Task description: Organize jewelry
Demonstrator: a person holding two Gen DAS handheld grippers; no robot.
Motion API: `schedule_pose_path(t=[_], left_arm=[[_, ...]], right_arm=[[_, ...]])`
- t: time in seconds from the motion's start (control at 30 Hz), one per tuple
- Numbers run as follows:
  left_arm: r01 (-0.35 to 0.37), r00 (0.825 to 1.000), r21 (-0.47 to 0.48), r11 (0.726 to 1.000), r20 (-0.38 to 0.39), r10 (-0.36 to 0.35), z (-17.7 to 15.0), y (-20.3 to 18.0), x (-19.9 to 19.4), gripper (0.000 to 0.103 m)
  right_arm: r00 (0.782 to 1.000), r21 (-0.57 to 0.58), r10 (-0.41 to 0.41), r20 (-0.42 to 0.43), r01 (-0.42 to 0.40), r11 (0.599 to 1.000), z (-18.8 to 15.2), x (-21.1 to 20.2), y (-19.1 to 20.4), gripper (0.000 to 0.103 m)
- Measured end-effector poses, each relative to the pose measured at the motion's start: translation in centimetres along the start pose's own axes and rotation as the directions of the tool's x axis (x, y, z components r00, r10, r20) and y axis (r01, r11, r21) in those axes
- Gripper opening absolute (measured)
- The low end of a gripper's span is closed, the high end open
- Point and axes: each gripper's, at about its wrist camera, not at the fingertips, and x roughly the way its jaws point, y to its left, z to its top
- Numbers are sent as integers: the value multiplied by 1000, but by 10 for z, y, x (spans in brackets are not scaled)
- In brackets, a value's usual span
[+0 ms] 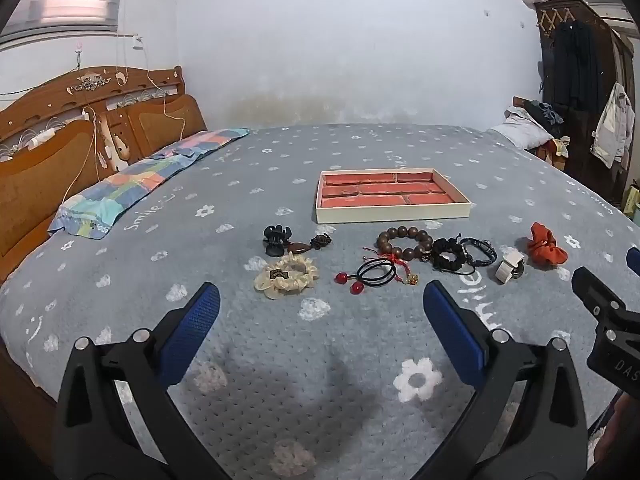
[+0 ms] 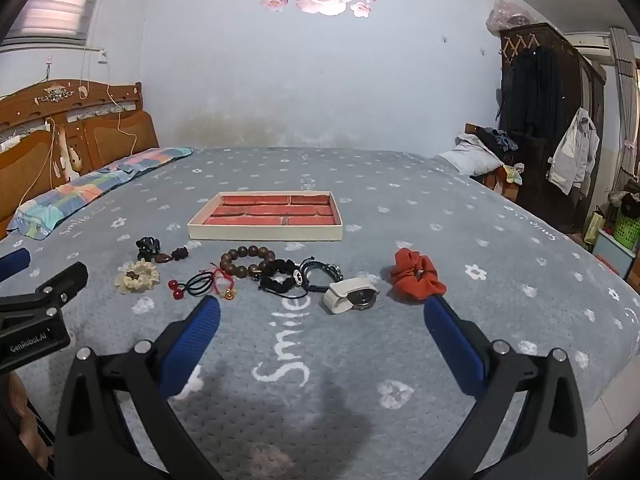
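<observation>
A bedroom with a pale wall and rose stickers; the work lies on a bed (image 2: 360, 360) under a grey fleece blanket printed with white flowers. The task's things run in a row across the blanket, none yet in the tray (image 2: 265, 233), a shallow cream box with a brick-red lining that sits at twelve o'clock from the row, just beyond it and empty. In the row's middle the wooden bead bracelet (image 2: 248, 261) touches a black scrunchie (image 2: 279, 276) and a tangle of dark cord bracelets (image 2: 320, 274); at its eight o'clock black hair ties with red cherries (image 2: 192, 284) overlap a red string charm (image 2: 224, 282). Toward nine o'clock lie a cream flower scrunchie (image 2: 136, 277), a black claw clip (image 2: 147, 247) and a brown pendant piece (image 2: 170, 256); toward three o'clock a white-strapped watch (image 2: 352, 295) and, well apart, an orange scrunchie (image 2: 416, 274). The left gripper (image 1: 320, 312) and right gripper (image 2: 320, 320) hover at six o'clock of the row, jaws spread wide on nothing. The likeliest trouble is the crowded centre: closing on the beads or a cord could drag its touching neighbours along, or snag the red string on the hair ties. Thin ties lie flat in soft pile, so wide pads may pinch blanket instead. The two grippers are close side by side and could knock each other reaching inward.
</observation>
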Motion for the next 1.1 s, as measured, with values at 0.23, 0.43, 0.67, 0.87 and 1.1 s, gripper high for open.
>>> schedule_pose_path(t=[0.23, 0.43, 0.67, 0.87, 1.1], left_arm=[[-4, 1000, 1, 1000, -2, 4, 0, 0, 0, 98], [2, 1000, 3, 1000, -2, -2, 0, -2, 1, 98], [-1, 1000, 3, 1000, -3, 1, 0, -8, 1, 98], [15, 1000, -2, 1000, -11, -15, 0, 0, -1, 98], [19, 1000, -11, 1000, -8, -19, 1, 3, 0, 98]], right_arm=[[1000, 3, -3, 0, 3, 1000, 1, -1, -2, 99], [1000, 3, -4, 1, 4, 1000, 1, -4, -1, 99], [1000, 9, -8, 0, 8, 1000, 0, 0, -3, 99], [1000, 8, -8, 2, 8, 1000, 0, -1, -3, 99], [1000, 10, -12, -3, 12, 1000, 1, -1, -6, 99]])
